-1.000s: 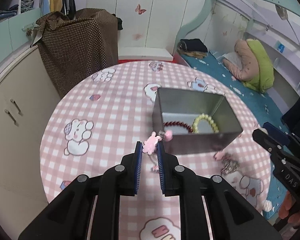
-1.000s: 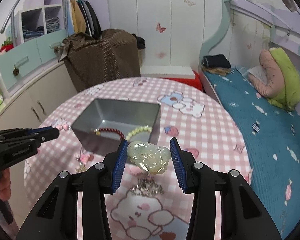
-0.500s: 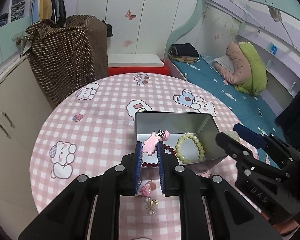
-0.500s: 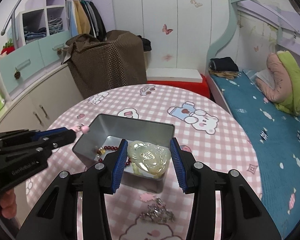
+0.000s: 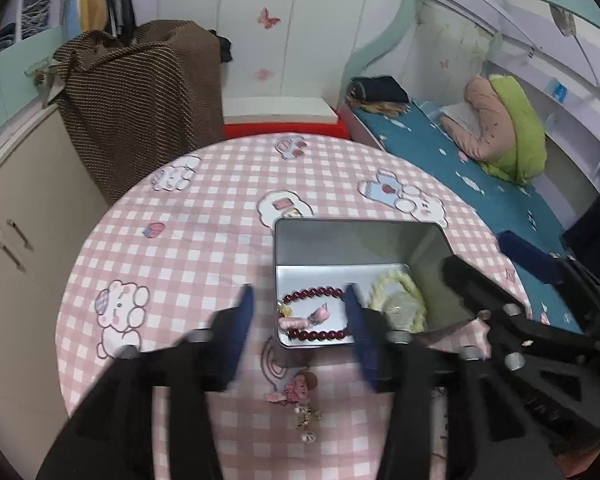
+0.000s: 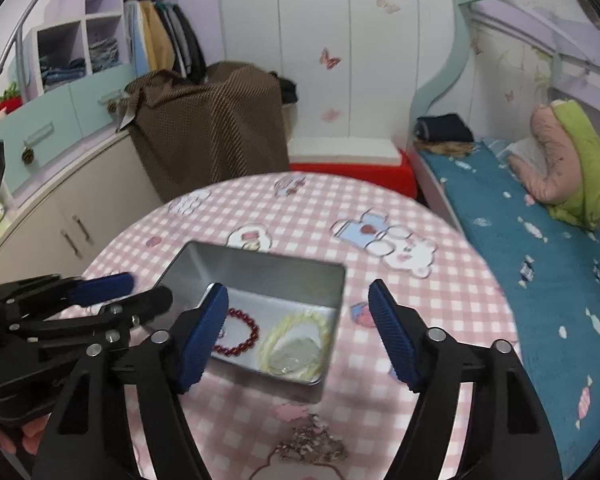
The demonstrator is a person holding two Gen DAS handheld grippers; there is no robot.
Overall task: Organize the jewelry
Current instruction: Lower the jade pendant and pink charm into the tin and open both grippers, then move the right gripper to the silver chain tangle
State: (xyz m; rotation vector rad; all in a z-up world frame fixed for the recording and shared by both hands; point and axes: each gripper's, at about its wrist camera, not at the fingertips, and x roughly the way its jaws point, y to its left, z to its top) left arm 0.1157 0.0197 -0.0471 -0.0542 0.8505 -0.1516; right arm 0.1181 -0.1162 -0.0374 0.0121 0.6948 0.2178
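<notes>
Over the metal tin (image 5: 356, 236) on the pink checked table (image 5: 220, 216), we see both tools with jaws opening and nothing between them. Ahead of the left gripper (image 5: 298, 320), a pink clip (image 5: 306, 318) lies inside the red bead bracelet (image 5: 316, 314). Below the right gripper (image 6: 298, 334), a pale jade pendant (image 6: 296, 354) rests in the yellowish bracelet (image 6: 296, 344). Nearer us than the tin, a silver chain (image 6: 314, 442) and a doll charm (image 5: 298, 390) lie on the cloth.

Pink hair clip (image 5: 305, 319) in tin (image 5: 356, 236) (fingers (image 5: 242, 320) opening)
</notes>
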